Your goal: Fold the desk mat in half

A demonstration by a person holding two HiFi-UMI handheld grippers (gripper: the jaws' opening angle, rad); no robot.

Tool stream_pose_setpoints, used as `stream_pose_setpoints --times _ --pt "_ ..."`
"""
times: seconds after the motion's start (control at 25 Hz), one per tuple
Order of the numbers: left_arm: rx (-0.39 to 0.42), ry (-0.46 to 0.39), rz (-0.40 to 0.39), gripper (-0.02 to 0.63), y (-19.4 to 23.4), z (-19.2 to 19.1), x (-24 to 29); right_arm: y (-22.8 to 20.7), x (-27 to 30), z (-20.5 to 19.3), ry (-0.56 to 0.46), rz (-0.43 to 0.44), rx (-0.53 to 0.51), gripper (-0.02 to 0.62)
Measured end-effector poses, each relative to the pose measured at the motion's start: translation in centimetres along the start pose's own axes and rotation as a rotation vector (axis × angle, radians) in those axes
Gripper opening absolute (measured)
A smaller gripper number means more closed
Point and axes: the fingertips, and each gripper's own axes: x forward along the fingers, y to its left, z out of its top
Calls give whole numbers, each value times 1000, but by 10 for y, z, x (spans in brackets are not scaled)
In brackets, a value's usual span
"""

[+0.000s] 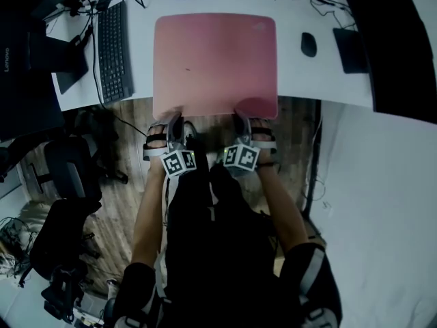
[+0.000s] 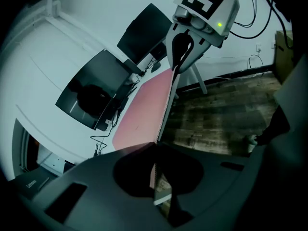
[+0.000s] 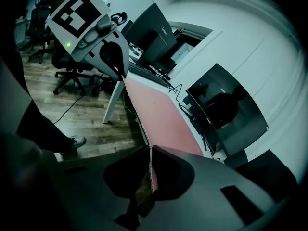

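Jaw tips dark, we barely see pads. Left hand-held gripper [image 1: 175, 117] and right hand-held gripper [image 1: 240, 115] each clamped tight on 6 o'clock edge of desk mat [image 1: 215, 60]. Mat on bench [image 1: 300, 74], long axis 9-to-3, near edge raised.

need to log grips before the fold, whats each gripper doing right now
left gripper: closed on the near edge of the pink desk mat
right gripper: closed on that same near edge, further right

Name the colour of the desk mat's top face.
The desk mat is pink on top, a plain colour with no pattern. The head view shows it best.
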Motion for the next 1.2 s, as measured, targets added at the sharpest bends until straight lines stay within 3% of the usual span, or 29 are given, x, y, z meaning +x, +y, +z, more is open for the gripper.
stream_pose_setpoints --times 0.24,0.48,0.64,0.8,1.2 --pt "-127 17 -54 18 18 8 -9 -12 -8 5 -3 69 13 21" --pt "-115 13 -144 18 33 19 -11 -30 -8 9 14 120 8 21" --pt "-169 19 -180 18 45 20 -17 -36 -11 15 26 151 30 21" --pt "-210 10 -187 18 67 34 -24 -54 -21 21 37 176 65 21" --pt "-198 -41 -192 20 129 53 -7 -117 -9 47 56 183 63 21"
